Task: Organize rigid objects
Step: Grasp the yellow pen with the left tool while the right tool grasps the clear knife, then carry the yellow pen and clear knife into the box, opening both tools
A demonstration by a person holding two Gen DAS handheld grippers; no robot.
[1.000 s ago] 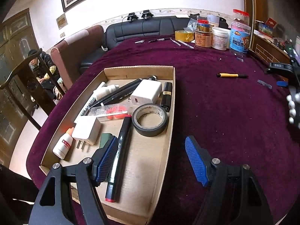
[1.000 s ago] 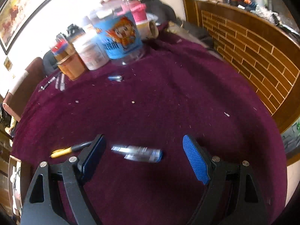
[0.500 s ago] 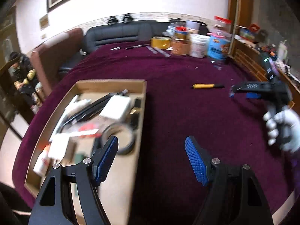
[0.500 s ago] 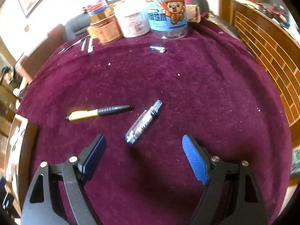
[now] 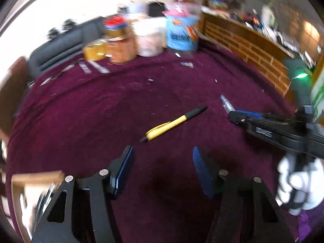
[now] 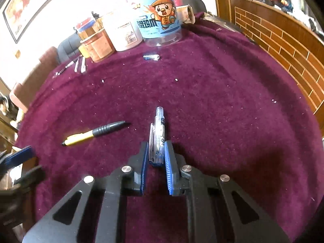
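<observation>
My right gripper [image 6: 156, 158] is shut on a clear plastic pen cap [image 6: 159, 135] that lies on the maroon tablecloth [image 6: 222, 101]; the cap's tip points away from me. In the left wrist view the right gripper [image 5: 232, 114] shows at the right with the cap's end [image 5: 225, 102] sticking out. A yellow and black pen [image 5: 174, 123] lies just beyond my open, empty left gripper [image 5: 162, 162]. The same pen [image 6: 95, 133] lies left of the cap. The cardboard box [image 5: 30, 182] shows at the lower left, blurred.
Jars and tubs stand at the table's far side: a blue cartoon tub [image 6: 160, 20], a white tub [image 6: 123, 32], an orange jar [image 6: 97, 42]. A small blue cap [image 6: 151, 57] lies before them. Thin pens [image 6: 80, 64] lie far left. A brick-patterned ledge [image 6: 283, 40] borders the right.
My right gripper has moved onto the clear cap and shut on it. My left gripper has swung right, away from the box, toward the yellow pen.
</observation>
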